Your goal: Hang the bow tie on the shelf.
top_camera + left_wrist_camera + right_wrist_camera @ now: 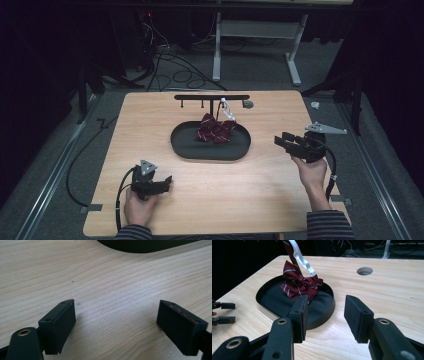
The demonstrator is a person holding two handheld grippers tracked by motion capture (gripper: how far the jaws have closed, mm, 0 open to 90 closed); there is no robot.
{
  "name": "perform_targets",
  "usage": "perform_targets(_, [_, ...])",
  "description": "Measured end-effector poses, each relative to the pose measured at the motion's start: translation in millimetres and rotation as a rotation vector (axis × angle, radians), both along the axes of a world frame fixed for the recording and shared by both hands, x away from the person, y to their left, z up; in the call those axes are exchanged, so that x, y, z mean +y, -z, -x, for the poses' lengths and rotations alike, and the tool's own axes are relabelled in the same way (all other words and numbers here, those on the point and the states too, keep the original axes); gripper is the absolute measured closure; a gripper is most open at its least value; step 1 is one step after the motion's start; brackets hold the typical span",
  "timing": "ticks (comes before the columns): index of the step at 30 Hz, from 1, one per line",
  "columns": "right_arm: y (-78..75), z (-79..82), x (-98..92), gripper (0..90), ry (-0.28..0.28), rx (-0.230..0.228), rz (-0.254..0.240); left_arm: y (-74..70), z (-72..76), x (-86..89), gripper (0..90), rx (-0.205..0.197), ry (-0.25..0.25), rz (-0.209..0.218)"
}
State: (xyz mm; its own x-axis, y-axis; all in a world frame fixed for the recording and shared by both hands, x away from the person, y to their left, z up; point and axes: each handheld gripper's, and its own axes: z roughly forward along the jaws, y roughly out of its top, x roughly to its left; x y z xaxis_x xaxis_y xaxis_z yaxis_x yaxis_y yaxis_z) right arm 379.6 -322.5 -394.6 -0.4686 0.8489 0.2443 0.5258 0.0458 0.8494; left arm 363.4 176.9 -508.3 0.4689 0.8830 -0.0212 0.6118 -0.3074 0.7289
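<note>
A dark red striped bow tie (215, 129) (299, 283) lies at the back of a black oval tray (210, 147) (272, 301) in the middle of the wooden table. Its white strap (227, 111) (302, 260) rises towards a black hook rack (212, 97) behind the tray. My left gripper (167, 181) (116, 315) hovers open over bare wood near the table's front left, short of the tray's edge (145, 246). My right gripper (282, 140) (325, 315) stands open to the right of the tray, pointing at it, with nothing between its jaws.
A round cable hole (248, 104) (364, 270) sits in the table (150, 120) at the back right of the rack. The left gripper's jaws (223, 312) show at the far left of the right gripper view. Cables and a white desk frame (257, 35) stand on the floor behind.
</note>
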Motion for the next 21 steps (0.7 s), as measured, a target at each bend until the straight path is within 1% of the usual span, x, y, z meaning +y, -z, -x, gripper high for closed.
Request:
perform_targets(11, [11.4, 5.9, -3.5, 56.0, 0.010, 0.021, -0.016, 0.0, 0.0, 0.0, 15.9, 0.000, 0.000, 0.000])
perform_targets(16, [15.0, 8.4, -4.4, 55.5, 0.013, 0.020, -0.018, 0.0, 0.0, 0.0, 15.9, 0.000, 0.000, 0.000])
perform_targets(19, [21.1, 10.0, -5.4, 55.0, 0.017, 0.031, -0.017, 0.0, 0.0, 0.0, 15.9, 0.000, 0.000, 0.000])
perform_targets(21, [22.3, 10.3, -5.6, 54.9, 0.017, 0.034, -0.018, 0.0, 0.0, 0.0, 15.9, 0.000, 0.000, 0.000])
